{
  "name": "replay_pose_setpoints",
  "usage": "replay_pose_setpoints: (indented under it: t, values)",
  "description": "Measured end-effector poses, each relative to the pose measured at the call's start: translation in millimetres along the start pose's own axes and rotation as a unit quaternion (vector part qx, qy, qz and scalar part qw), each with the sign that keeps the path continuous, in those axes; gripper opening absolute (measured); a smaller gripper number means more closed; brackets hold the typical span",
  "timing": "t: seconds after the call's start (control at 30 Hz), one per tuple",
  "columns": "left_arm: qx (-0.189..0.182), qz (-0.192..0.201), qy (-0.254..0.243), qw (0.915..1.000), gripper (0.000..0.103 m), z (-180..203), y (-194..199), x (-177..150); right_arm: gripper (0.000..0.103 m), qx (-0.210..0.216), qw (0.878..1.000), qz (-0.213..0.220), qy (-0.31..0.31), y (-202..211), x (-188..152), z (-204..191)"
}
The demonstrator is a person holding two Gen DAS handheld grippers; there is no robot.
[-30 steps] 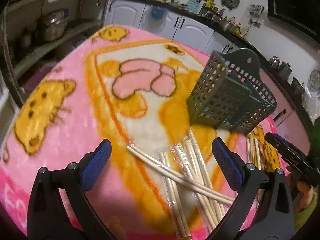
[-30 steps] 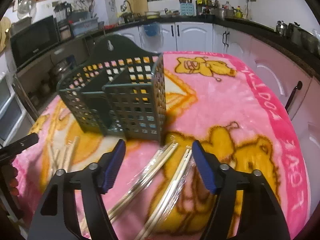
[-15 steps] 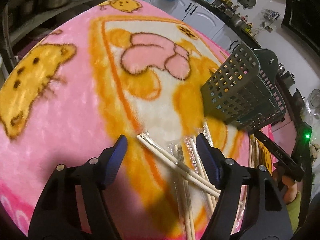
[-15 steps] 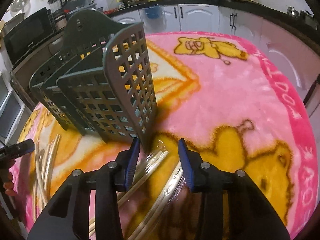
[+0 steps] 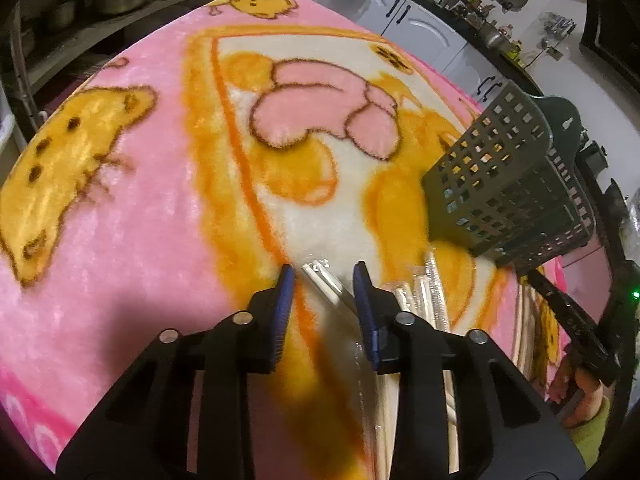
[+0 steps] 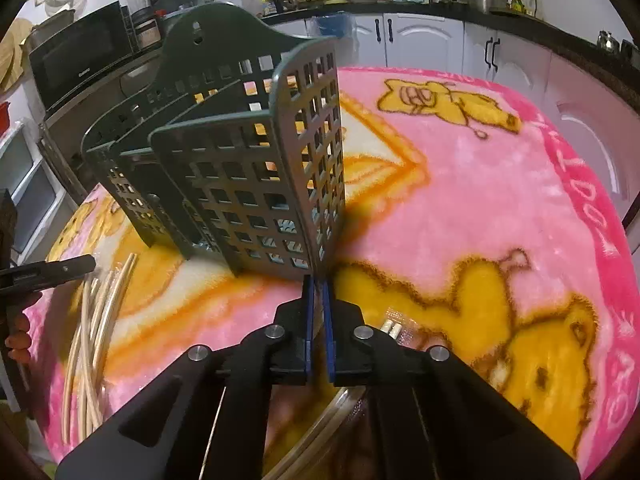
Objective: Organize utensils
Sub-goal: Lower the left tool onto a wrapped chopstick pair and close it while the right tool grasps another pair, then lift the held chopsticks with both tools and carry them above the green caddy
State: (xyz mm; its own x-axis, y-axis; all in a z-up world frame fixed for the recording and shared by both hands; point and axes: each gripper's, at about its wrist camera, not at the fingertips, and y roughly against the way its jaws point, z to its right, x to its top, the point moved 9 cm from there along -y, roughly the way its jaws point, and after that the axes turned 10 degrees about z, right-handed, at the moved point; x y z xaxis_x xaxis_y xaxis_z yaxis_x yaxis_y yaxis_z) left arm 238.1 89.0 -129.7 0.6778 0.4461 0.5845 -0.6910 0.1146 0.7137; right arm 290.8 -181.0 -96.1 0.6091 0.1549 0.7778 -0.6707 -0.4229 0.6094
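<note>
Warm indoor light falls from above and gives both views a yellowish cast. The pink blanket (image 5: 132, 216) shines with a soft sheen on its pile, and the left gripper (image 5: 324, 276) throws a broad dark shadow onto it at lower left. The plastic wrap on the chopsticks (image 5: 432, 296) catches small glints. Fisheye bending is strong (the white cabinets (image 6: 436, 40) curve along the rim), and the corners fall to black. Cloth under the right gripper (image 6: 318, 284) is blurred, while the green basket (image 6: 256, 184) is sharp.
</note>
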Motion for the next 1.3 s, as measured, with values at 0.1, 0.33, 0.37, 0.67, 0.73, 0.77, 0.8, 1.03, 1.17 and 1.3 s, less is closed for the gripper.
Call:
replay_pose_setpoints:
  t: [0.1,0.33,0.37,0.67,0.73,0.77,0.8,1.03,1.17,1.3]
  values:
    - [0.006,-0.001,-0.002,1.0,0.021,-1,-1,1,0.002,-0.001,1.0,0.013,-0.007,9,5,2]
    - [0.02,0.005,-0.016,0.9997,0.004,-3,-5,7,0.002,0.006,0.999,0.04,-0.005,30,18,0]
    - [0.017,0.006,-0.018,0.9997,0.003,-2,-4,8,0.002,0.007,0.999,0.043,-0.004,33,19,-2]
    - [-0.031,0.057,-0.053,0.9965,0.003,39,32,26,0.001,0.023,0.996,0.083,0.006,67,40,-17]
    - [-0.044,0.072,-0.063,0.9945,0.003,52,45,33,0.001,0.028,0.995,0.094,0.01,76,46,-23]
    - [-0.052,0.078,-0.068,0.9932,0.003,59,51,36,0.001,0.03,0.995,0.099,0.012,81,49,-26]
    - [-0.059,0.085,-0.073,0.9919,0.003,66,58,39,0.001,0.031,0.994,0.104,0.013,85,51,-29]
    - [-0.097,0.124,-0.104,0.9821,0.002,107,94,57,0.001,0.05,0.988,0.143,0.029,119,71,-53]
    - [-0.111,0.142,-0.118,0.9766,0.002,125,109,66,0.001,0.056,0.984,0.164,0.041,136,83,-64]
    - [-0.121,0.158,-0.13,0.9715,0.002,142,118,75,0.001,0.059,0.981,0.18,0.05,149,91,-72]
